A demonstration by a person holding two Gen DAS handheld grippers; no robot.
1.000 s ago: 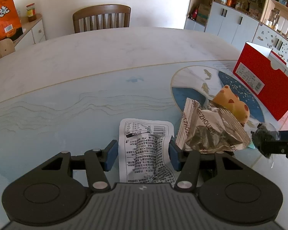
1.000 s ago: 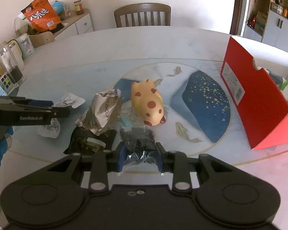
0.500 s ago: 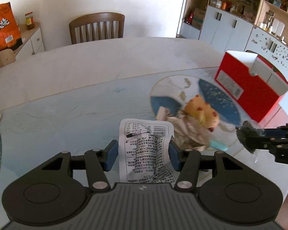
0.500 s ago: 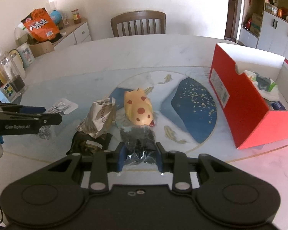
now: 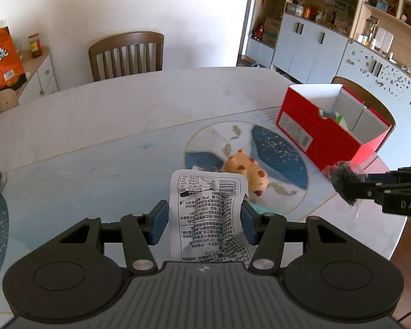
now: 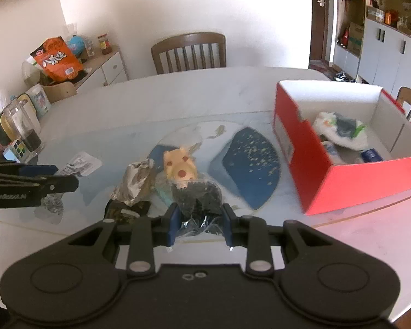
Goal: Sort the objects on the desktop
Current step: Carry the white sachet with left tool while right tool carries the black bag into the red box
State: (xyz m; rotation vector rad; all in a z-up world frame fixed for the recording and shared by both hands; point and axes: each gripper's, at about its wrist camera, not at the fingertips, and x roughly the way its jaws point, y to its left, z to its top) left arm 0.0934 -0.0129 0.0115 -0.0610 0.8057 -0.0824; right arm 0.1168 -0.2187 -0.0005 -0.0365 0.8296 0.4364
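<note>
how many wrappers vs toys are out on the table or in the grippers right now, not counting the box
wrappers: 4, white printed wrapper, dark clear packet, crumpled silver wrapper, dark packet
toys: 1, spotted yellow toy
total: 5

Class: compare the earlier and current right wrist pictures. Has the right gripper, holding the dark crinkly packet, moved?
Yes. The right gripper, shut on the dark crinkly packet, has risen: the open red cardboard box now shows its inside from above.

Left gripper (image 5: 204, 220) clamps white printed wrapper (image 5: 208, 216) above desk (image 5: 109, 126). Spotted yellow toy (image 5: 246, 171) beyond. Red box (image 5: 326, 131) open, far right. Right gripper (image 5: 345, 183) grips dark packet (image 5: 344, 182).
</note>
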